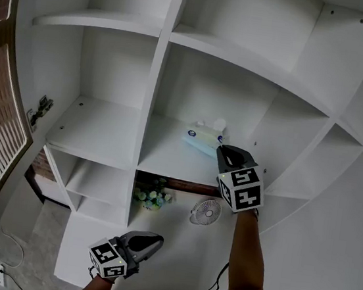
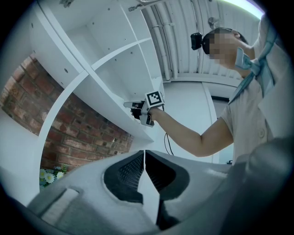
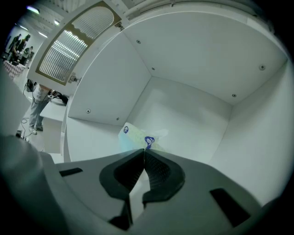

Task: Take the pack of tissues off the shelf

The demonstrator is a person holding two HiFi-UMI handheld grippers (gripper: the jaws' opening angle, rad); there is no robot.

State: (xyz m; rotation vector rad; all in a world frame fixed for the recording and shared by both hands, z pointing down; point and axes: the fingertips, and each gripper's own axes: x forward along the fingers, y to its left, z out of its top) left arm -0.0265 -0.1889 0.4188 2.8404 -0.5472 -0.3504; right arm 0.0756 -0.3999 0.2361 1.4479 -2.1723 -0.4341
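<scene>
**Smooth white board, thin film, matt grey plastic**

Smooth white painted board all over the shelf [image 1: 104, 131], with only a low sheen. Thin soft film around the pack of tissues [image 3: 133, 134], slightly glossy, pale with blue print. Matt grey moulded plastic on the right gripper [image 3: 144, 151] and the left gripper [image 2: 144, 153], faintly grainy. Black pads [image 3: 158, 170], finely ribbed, rubbery in look, without shine. Flat black-and-white print on the marker cube [image 1: 242, 189]. Rough red brick with pale sunken mortar on the wall [image 2: 78, 133]. Light, soft cloth in the person's shirt [image 2: 248, 114].
</scene>
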